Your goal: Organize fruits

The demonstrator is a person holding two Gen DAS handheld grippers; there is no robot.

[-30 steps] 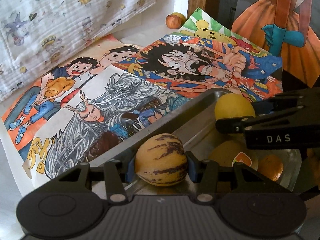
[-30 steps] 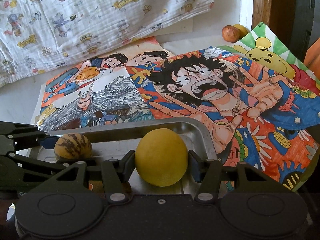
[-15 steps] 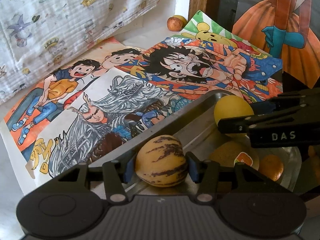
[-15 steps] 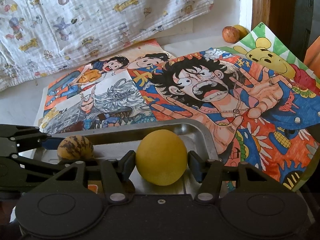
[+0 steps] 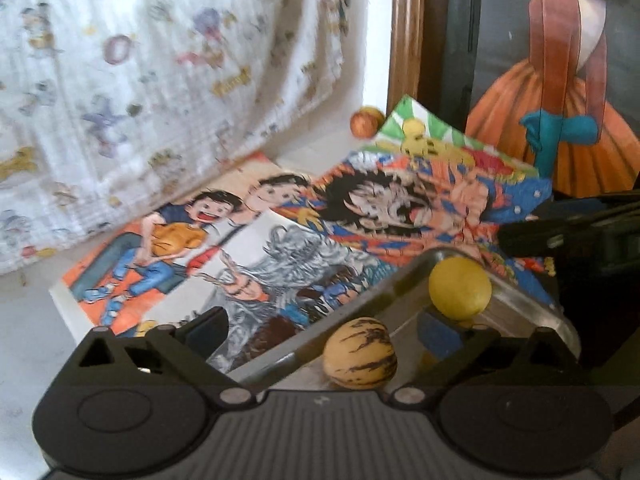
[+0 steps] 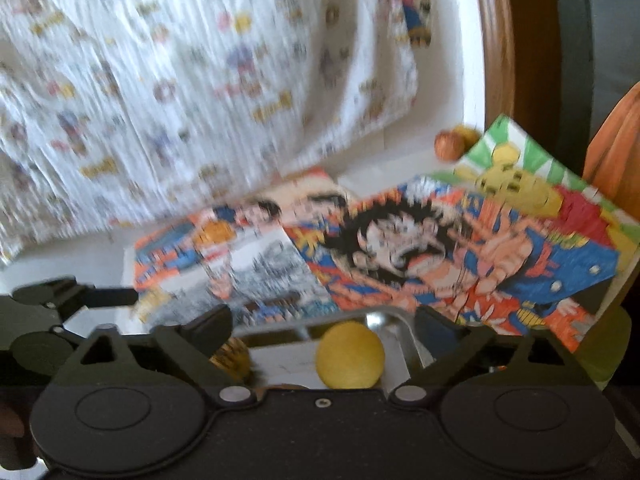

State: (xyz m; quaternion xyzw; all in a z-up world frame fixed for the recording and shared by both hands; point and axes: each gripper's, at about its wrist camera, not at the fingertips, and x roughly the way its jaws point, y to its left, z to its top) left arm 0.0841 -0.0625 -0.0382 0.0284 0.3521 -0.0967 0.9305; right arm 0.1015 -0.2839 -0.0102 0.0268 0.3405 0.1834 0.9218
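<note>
Striped fruit in metal tray, long axis sideways

Right view motion-blurred; striped fruit half hidden behind left tongs.

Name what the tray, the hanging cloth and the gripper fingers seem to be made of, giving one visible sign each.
Tray: likely bare metal, since its grey rim gleams and mirrors nearby colours.
Hanging cloth: soft woven fabric, probably cotton; it drapes in folds and carries a printed pattern.
Left gripper fingers: matt black, probably moulded plastic; a blue pad, perhaps rubbery, lines one fingertip.
</note>
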